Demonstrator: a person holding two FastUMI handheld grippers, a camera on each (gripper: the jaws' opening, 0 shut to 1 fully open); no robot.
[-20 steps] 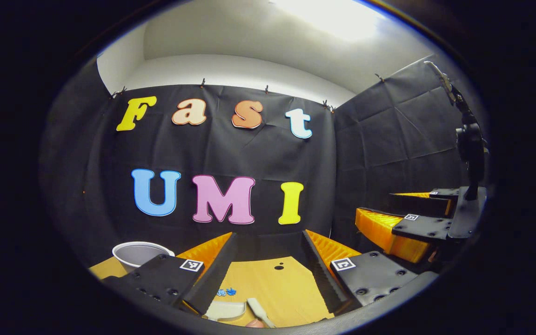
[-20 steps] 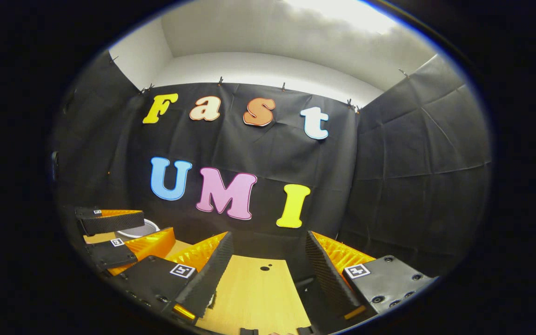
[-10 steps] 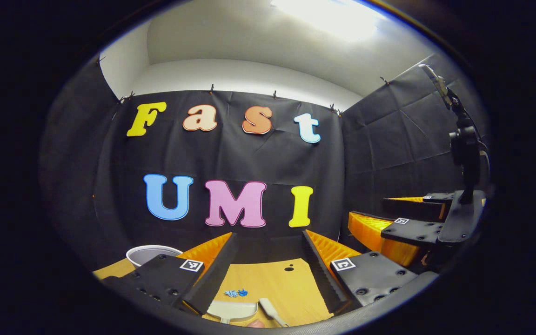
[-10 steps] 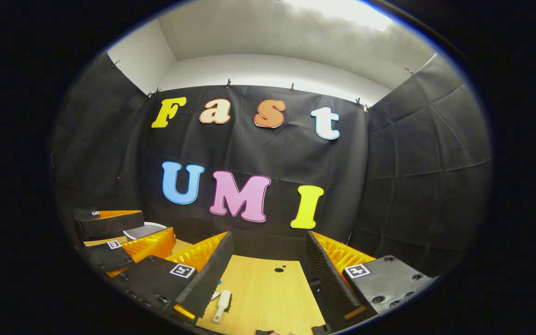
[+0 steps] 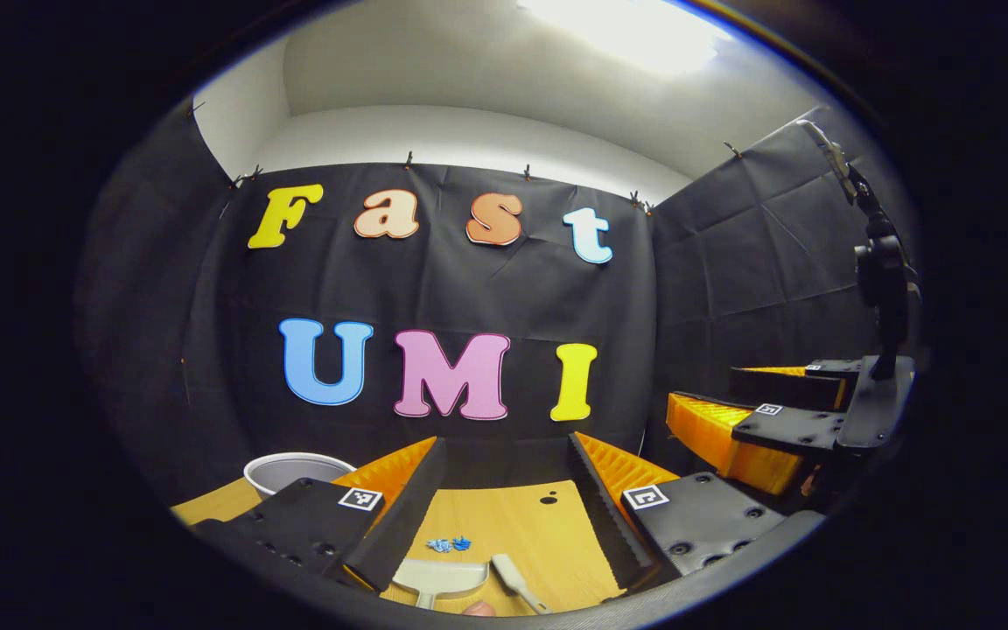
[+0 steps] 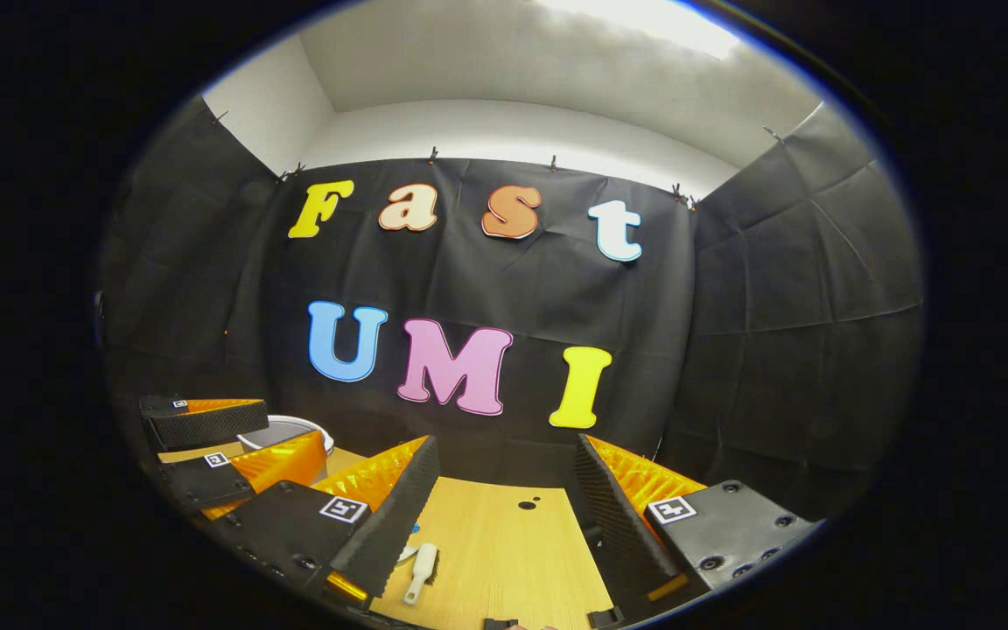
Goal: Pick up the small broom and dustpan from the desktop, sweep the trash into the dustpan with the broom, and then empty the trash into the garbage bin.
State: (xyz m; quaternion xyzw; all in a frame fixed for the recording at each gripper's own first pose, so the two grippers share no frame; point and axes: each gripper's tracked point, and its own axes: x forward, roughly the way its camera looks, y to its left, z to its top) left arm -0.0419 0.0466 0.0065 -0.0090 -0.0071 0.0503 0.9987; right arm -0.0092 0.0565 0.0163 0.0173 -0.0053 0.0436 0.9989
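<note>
Both tools hang above the desk (image 5: 513, 525) with nothing between their fingers; the left gripper (image 5: 504, 516) has its jaws spread wide, and so does the right gripper (image 6: 500, 525), which in the left gripper view sits off to the right, apart from the other.

Going from left to right in the left gripper view: a white bin (image 5: 294, 472) stands at the far left of the desk, beyond the left finger; then a small scatter of blue scraps (image 5: 451, 544); just in front of them lies the pale dustpan (image 5: 439, 577), flat on the wood, close below the open jaws; just beside it to the right lies the little broom (image 5: 517, 582), handle slanting. In the right gripper view the broom (image 6: 421, 570) lies low and left, near the inner edge of that tool's left finger, not centred between the fingers.

What I would worry about: the broom handle is thin and flat on the wood, so an off-centre close might nudge it away; the dustpan and scraps lie so near each other that a careless descent could scatter the blue bits.
</note>
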